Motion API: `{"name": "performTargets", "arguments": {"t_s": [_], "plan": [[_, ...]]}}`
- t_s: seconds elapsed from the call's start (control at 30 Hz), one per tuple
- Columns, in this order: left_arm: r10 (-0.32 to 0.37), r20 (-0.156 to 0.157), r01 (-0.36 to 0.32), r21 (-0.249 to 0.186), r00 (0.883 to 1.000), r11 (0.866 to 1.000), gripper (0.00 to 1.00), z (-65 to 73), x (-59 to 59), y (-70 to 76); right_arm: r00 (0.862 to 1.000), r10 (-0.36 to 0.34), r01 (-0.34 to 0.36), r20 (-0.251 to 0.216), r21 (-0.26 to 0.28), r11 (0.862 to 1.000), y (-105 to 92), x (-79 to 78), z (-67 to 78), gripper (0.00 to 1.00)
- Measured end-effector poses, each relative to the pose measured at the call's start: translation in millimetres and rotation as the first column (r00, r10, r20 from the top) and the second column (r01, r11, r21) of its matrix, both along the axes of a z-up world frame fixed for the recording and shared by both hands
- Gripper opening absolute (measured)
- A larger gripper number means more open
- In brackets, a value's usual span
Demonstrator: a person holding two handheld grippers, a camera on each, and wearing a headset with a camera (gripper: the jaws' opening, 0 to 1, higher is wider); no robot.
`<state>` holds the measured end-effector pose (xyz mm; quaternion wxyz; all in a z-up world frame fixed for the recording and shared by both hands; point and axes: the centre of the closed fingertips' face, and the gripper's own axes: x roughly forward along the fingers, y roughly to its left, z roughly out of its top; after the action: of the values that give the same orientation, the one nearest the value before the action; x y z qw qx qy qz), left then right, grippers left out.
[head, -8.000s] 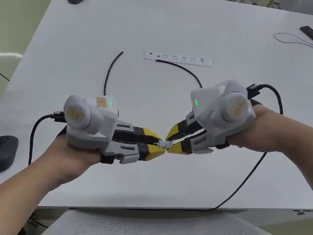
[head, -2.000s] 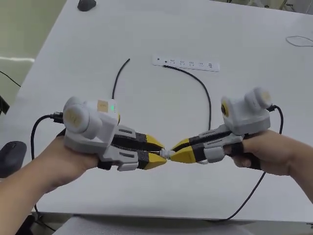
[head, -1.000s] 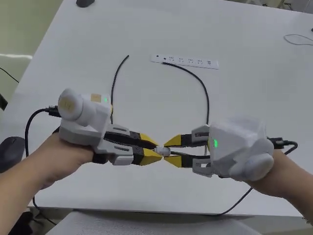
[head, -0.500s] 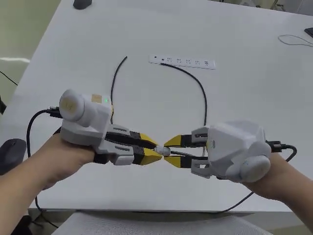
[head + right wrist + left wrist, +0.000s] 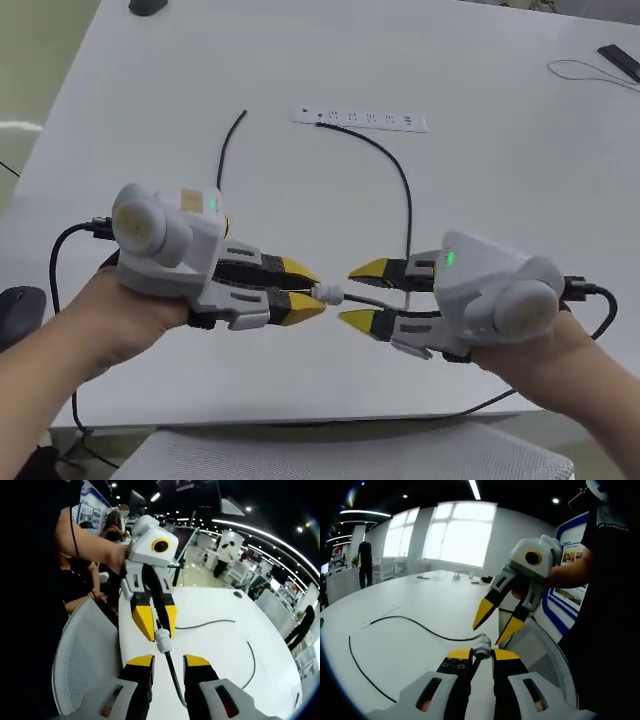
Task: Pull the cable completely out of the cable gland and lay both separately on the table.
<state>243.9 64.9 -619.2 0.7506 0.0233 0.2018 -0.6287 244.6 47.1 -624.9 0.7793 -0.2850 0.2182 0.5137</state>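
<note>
above the desk (image 5: 500, 150), left gripper (image 5: 318, 292) is clamped shut, right gripper (image 5: 348, 296) is spread open astride the black cable (image 5: 172, 672), which runs out of the small white cable gland (image 5: 162, 641) in the left jaws. best to close right on the cable near the gland, pull straight, hold left steady.

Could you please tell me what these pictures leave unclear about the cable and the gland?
- How deep the cable sits in the cable gland: all views, hidden by the gland's own body and the shut jaws of the left gripper.
- Where the cable runs on: head view, hidden under the open right gripper; right gripper view, lost low between its own jaws.
- The gland's thread and nut: head view, too small.
</note>
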Motion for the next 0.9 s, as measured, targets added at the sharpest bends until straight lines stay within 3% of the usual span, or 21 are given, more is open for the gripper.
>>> {"name": "performTargets", "arguments": {"t_s": [0.03, 0.1, 0.2, 0.3, 0.37, 0.67, 0.73, 0.9], "plan": [[0.002, 0.003, -0.002, -0.001, 1.0, 1.0, 0.15, 0.4, 0.3, -0.1, 1.0, -0.024, 0.024, 0.006, -0.033, 0.999, -5.9, 1.3, -3.9, 0.17], [0.001, 0.02, -0.001, 0.001, 1.0, 1.0, 0.15, 1.7, -0.2, -1.0, 0.999, -0.043, 0.044, 0.021, -0.05, 0.998, -9.8, 3.3, -6.1, 0.16], [0.004, 0.048, -0.004, 0.012, 0.999, 1.0, 0.15, 3.3, 1.3, -3.1, 0.997, -0.067, 0.068, 0.028, -0.049, 0.996, -12.2, 5.6, -7.2, 0.13], [0.006, 0.051, -0.007, 0.013, 0.999, 1.0, 0.15, 5.6, 2.7, -3.7, 0.992, -0.112, 0.115, 0.055, -0.062, 0.991, -14.6, 9.3, -9.8, 0.09], [0.004, 0.048, -0.005, 0.022, 0.999, 1.0, 0.15, 4.8, 2.8, -3.8, 0.989, -0.131, 0.133, 0.062, -0.039, 0.99, -12.4, 10.1, -7.7, 0.1], [0.015, 0.041, -0.016, 0.034, 0.999, 0.999, 0.15, 2.8, 3.7, -9.8, 0.992, -0.052, 0.06, 0.118, -0.062, 0.996, 0.1, 7.6, -1.0, 0.07], [0.02, 0.045, -0.022, 0.034, 0.999, 0.999, 0.15, 3.5, 5.1, -10.0, 0.989, -0.018, 0.033, 0.143, -0.104, 0.994, -0.7, 9.1, -1.5, 0.06], [0.03, 0.038, -0.031, 0.038, 0.999, 0.999, 0.15, 5.8, 8.8, -10.5, 0.988, 0.009, 0.007, 0.152, -0.106, 0.994, 0.6, 7.7, -2.5, 0.0]]}}
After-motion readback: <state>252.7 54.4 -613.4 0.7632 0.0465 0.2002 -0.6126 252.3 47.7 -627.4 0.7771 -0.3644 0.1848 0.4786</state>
